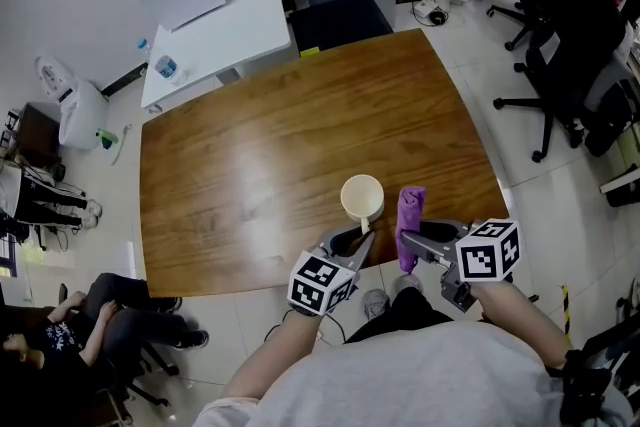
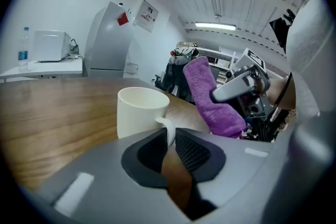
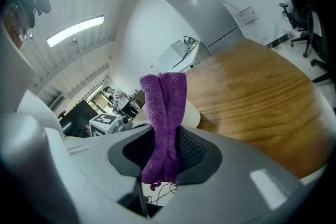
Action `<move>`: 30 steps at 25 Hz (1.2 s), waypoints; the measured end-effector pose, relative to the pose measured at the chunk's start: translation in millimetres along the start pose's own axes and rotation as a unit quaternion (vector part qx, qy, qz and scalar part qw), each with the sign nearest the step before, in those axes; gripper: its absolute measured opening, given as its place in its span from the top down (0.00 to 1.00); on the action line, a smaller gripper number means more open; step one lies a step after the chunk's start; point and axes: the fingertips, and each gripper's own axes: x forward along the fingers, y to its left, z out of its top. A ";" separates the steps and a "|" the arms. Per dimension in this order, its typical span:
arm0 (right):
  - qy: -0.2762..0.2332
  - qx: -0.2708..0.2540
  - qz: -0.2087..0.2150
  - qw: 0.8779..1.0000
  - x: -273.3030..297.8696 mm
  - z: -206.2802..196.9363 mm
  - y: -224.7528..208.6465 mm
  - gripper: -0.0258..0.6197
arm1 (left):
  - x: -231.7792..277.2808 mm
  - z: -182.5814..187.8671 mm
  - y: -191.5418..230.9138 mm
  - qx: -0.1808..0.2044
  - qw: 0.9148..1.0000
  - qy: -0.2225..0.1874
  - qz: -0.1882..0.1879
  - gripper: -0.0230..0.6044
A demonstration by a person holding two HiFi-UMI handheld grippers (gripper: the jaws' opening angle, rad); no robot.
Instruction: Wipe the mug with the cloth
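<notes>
You have bare table (image 1: 250, 145) ahead of the mug (image 1: 361, 196) and to its left, open to the far edge. On your right the cloth (image 1: 411, 220) sits just beside the mug (only a narrow gap), blocking that side. A desk (image 1: 220, 25) stands past the far-left corner.

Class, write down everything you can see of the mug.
The mug is cream-white, smooth like ceramic, with a plain round wall, one loop handle and, from above, an empty inside. It stands upright on the wooden table near the person's edge. The left tool pinches its handle; nothing else is seen touching it.
</notes>
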 end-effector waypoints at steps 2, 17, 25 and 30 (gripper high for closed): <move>-0.005 0.015 0.006 1.000 6.5 0.2 -2.3 0.77 | -0.4 -1.5 -3.2 0.000 1.000 0.002 -0.002 0.89; -0.017 0.100 0.013 0.995 39.5 -21.6 -18.1 0.77 | -2.1 -14.8 -25.9 0.016 0.999 0.021 -0.033 0.89; 0.030 0.100 -0.022 0.994 56.1 -40.7 -39.2 0.77 | -6.7 -17.1 -25.5 0.032 0.998 0.027 -0.043 0.90; 0.058 0.087 -0.052 0.993 62.8 -49.5 -50.7 0.77 | -8.6 -17.9 -27.3 0.032 0.998 0.027 -0.051 0.90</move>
